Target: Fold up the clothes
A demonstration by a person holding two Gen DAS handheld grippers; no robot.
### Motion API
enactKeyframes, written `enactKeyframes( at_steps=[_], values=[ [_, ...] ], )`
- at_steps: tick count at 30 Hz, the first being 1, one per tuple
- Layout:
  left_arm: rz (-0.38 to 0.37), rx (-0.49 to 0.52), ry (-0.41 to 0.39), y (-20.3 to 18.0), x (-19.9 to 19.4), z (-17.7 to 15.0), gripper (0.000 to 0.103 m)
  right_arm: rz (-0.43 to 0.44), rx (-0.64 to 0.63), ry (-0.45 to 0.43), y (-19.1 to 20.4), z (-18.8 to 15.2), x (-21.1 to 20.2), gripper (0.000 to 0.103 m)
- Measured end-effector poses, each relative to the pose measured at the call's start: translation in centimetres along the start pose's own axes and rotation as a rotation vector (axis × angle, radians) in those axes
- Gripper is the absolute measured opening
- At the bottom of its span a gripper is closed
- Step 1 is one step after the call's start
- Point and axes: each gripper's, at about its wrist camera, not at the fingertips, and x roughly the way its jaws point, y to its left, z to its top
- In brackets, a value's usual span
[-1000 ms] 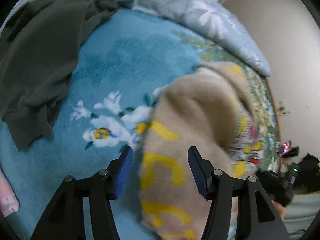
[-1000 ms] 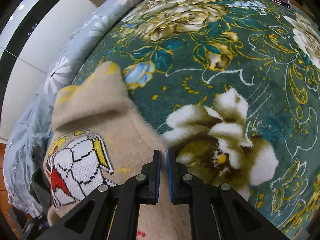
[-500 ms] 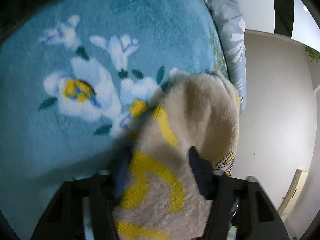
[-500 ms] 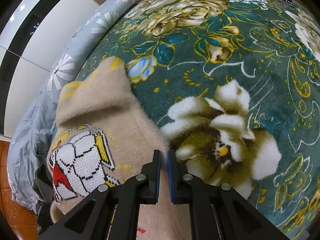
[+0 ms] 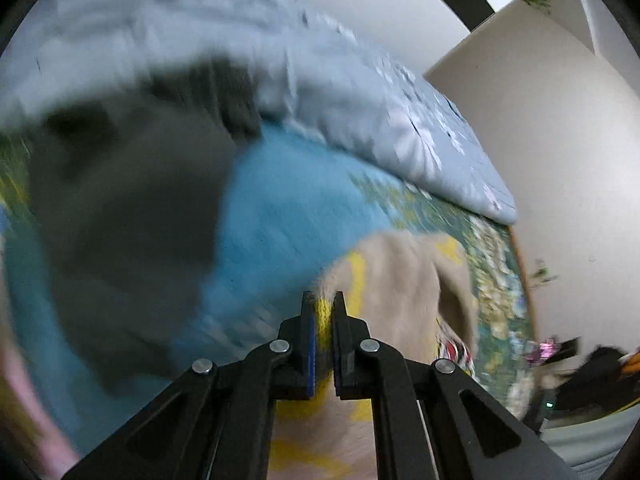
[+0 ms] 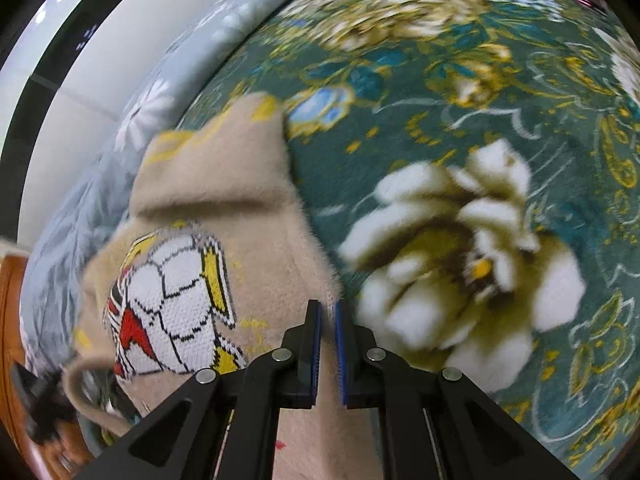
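Note:
A fuzzy beige sweater (image 5: 400,280) with yellow lettering lies over the bed blanket. My left gripper (image 5: 323,308) is shut on a yellow-striped fold of it, lifted above the blue floral blanket (image 5: 280,224). In the right wrist view the same sweater (image 6: 224,208) shows a white, red and yellow knitted figure (image 6: 168,304). My right gripper (image 6: 327,312) is shut on the sweater's right edge, beside a white flower of the green blanket (image 6: 460,92).
A dark grey garment (image 5: 120,208) lies left on the blue blanket. A pale blue-grey floral duvet (image 5: 320,92) is bunched along the back, by a white wall (image 5: 560,160). A pink cloth (image 5: 24,392) shows at the lower left. Dark objects (image 5: 592,372) sit at the far right.
My left gripper went from open around the sweater's yellow-lettered fold to shut on it, and rose away from the blanket. The right gripper stayed shut on the edge, hardly moving.

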Motion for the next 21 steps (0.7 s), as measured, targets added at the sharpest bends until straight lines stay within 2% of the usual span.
enactKeyframes(
  at_steps=[3, 5, 7, 10, 11, 12, 14, 17, 21],
  values=[
    [0.144, 0.095, -0.033, 2.3, -1.2, 0.9, 0.006, 0.051, -0.037, 0.061, 1.5, -1.5, 1.7, 0.008],
    [0.228, 0.13, -0.02, 3.3, -1.1, 0.7, 0.006, 0.069, -0.071, 0.092, 2.7, -2.2, 2.7, 0.01],
    [0.245, 0.111, 0.008, 4.3, -0.5, 0.0, 0.006, 0.051, -0.111, 0.098, 4.0, -2.3, 3.2, 0.012],
    [0.27, 0.084, 0.048, 5.8, 0.4, -0.9, 0.006, -0.015, -0.203, 0.058, 6.4, -1.5, 2.9, 0.014],
    [0.274, 0.081, 0.05, 5.8, 0.2, -1.2, 0.006, -0.037, -0.238, 0.04, 7.3, -1.1, 2.7, 0.022],
    [0.277, 0.079, 0.052, 5.9, 0.1, -1.5, 0.006, -0.058, -0.276, 0.02, 8.2, -0.7, 2.6, 0.037],
    [0.28, 0.083, 0.051, 5.9, 0.4, -2.0, 0.006, -0.082, -0.364, -0.034, 10.8, 0.2, 2.2, 0.051],
    [0.289, 0.115, 0.048, 5.4, 0.2, -2.0, 0.006, -0.107, -0.499, -0.095, 15.3, 1.0, 2.4, 0.057],
    [0.284, 0.136, 0.059, 4.9, 0.0, -1.8, 0.006, -0.138, -0.631, -0.124, 20.4, 1.3, 4.2, 0.057]
  ],
)
